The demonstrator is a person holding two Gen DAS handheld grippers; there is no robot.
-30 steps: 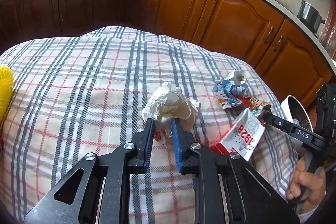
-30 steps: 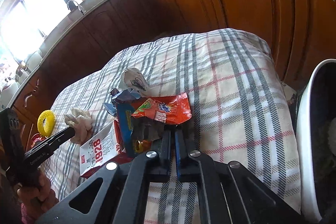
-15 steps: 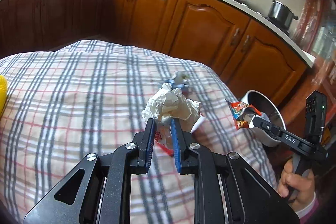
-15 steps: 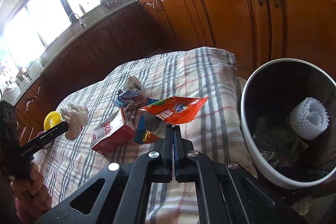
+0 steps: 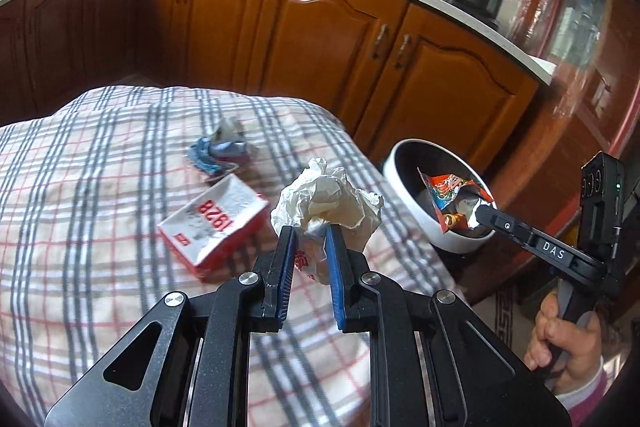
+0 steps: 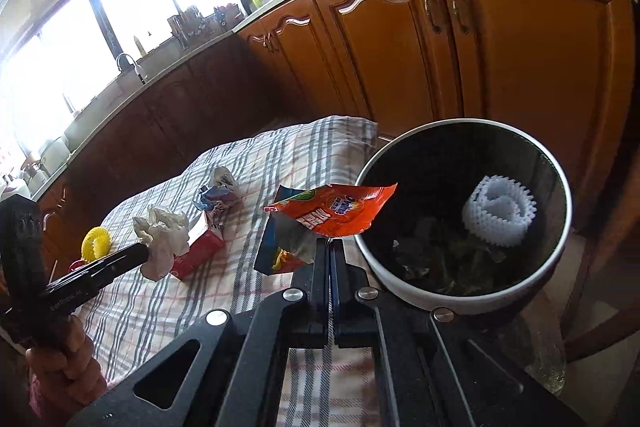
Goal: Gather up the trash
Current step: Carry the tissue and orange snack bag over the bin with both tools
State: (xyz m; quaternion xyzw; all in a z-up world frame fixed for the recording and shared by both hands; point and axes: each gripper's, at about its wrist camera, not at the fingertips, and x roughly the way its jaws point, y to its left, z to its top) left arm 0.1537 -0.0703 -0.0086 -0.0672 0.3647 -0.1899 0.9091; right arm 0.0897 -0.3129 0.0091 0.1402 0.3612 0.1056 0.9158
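Clearly, red-and-white carton (image 5: 214,223) reads "1928", inverted.

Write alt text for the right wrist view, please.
The right gripper, shut on an orange snack wrapper, holds it at the rim of a white trash bin. Behind, the left gripper holds crumpled paper above a plaid tablecloth.

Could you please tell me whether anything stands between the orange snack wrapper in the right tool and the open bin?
Nothing visible does. The right tool is shut on the orange snack wrapper, which already reaches the rim of the bin; its mouth is open, with only trash inside.
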